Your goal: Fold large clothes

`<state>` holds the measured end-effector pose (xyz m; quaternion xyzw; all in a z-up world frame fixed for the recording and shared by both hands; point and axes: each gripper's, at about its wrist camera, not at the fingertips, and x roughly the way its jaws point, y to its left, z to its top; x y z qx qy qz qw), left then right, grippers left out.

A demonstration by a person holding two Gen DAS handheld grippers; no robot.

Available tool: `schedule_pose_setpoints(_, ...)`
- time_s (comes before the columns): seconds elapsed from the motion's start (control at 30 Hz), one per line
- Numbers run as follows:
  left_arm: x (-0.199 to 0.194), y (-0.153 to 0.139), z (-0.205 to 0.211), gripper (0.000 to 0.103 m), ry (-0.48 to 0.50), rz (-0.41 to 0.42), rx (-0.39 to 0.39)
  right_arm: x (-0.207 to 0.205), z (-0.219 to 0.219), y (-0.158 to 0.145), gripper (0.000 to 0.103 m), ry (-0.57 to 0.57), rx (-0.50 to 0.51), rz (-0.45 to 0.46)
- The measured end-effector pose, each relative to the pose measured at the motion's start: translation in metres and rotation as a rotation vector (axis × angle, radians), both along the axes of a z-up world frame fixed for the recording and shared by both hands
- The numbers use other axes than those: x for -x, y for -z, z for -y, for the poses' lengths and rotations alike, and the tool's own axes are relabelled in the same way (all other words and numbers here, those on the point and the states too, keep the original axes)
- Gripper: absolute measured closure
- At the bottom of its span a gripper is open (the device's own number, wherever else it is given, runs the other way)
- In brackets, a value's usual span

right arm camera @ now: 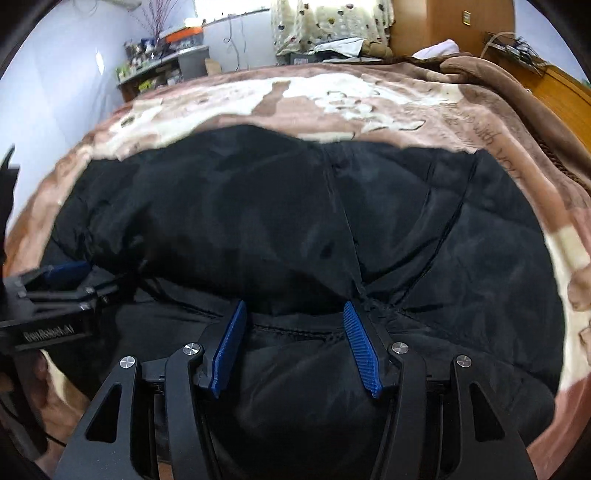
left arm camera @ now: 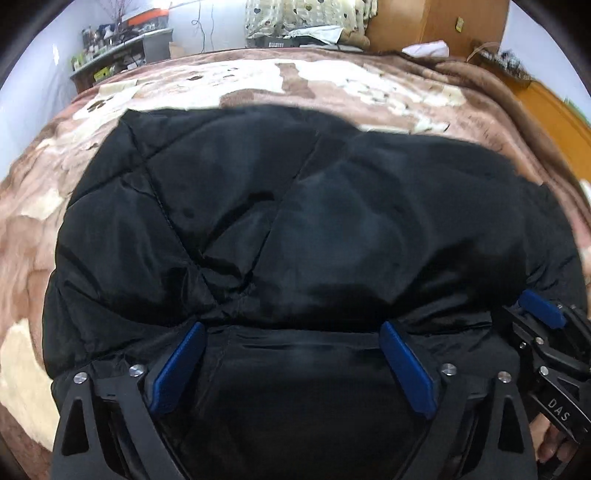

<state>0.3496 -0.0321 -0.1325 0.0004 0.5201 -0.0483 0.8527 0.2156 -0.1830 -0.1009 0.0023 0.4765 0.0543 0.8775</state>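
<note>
Black jacket [left arm camera: 295, 221] folded on bed blanket [left arm camera: 332, 85].
Left tool [left arm camera: 291, 328] and right tool [right arm camera: 293, 308] both released, pads spread over its near fold.

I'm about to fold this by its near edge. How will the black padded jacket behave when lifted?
The black padded jacket will probably be floppy: it lies in soft creased mounds on the blanket. Its puffy quilting suggests it is light for its bulk. The shiny fabric looks slippery, so a fold may slide or spring open.

Pale walls [right arm camera: 74, 96], cluttered shelf [left arm camera: 122, 55], wooden wardrobe [left arm camera: 436, 26], heart-print curtain [right arm camera: 332, 22].
</note>
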Motion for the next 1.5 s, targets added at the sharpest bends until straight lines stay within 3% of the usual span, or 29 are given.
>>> schedule_pose_setpoints(0.1, -0.002, 0.009, 0.002, 0.005, -0.007, -0.004, -0.010, -0.003, -0.007, 0.011, 0.048, 0.015, 0.034, -0.019)
schedule_pose_setpoints(0.3, -0.007, 0.009, -0.002, 0.005, -0.013, -0.025, 0.009, -0.006, 0.001, 0.013, 0.048, 0.004, -0.002, -0.061)
schedule_pose_setpoints(0.43, -0.001, -0.021, -0.015, 0.010, 0.011, 0.014, 0.033, -0.002, 0.010, -0.013, 0.048, -0.013, -0.043, -0.059)
schedule_pose_setpoints(0.63, 0.004, -0.048, -0.052, 0.011, -0.059, 0.106, -0.100, 0.017, 0.051, -0.060, 0.048, 0.074, 0.014, 0.069)
schedule_pose_setpoints(0.73, -0.002, -0.029, -0.070, 0.011, -0.104, 0.063, -0.164, 0.015, 0.073, -0.047, 0.048, 0.119, 0.054, 0.025)
schedule_pose_setpoints(0.93, -0.016, 0.007, -0.082, 0.009, -0.119, -0.025, -0.080, -0.001, 0.081, -0.002, 0.047, 0.113, 0.040, -0.069)
schedule_pose_setpoints(1.07, -0.021, 0.017, -0.082, 0.006, -0.119, -0.036, -0.084, -0.012, 0.085, 0.011, 0.047, 0.124, 0.017, -0.114)
schedule_pose_setpoints(1.3, -0.016, 0.003, -0.087, 0.009, -0.121, -0.033, -0.067, -0.007, 0.079, 0.000, 0.047, 0.109, 0.040, -0.115)
schedule_pose_setpoints(1.43, -0.007, -0.020, -0.099, 0.011, -0.134, 0.038, -0.138, 0.011, 0.087, -0.035, 0.047, 0.155, 0.044, -0.022)
schedule_pose_setpoints(1.5, -0.005, -0.019, -0.110, 0.011, -0.158, 0.042, -0.151, 0.016, 0.092, -0.038, 0.047, 0.175, 0.075, -0.041)
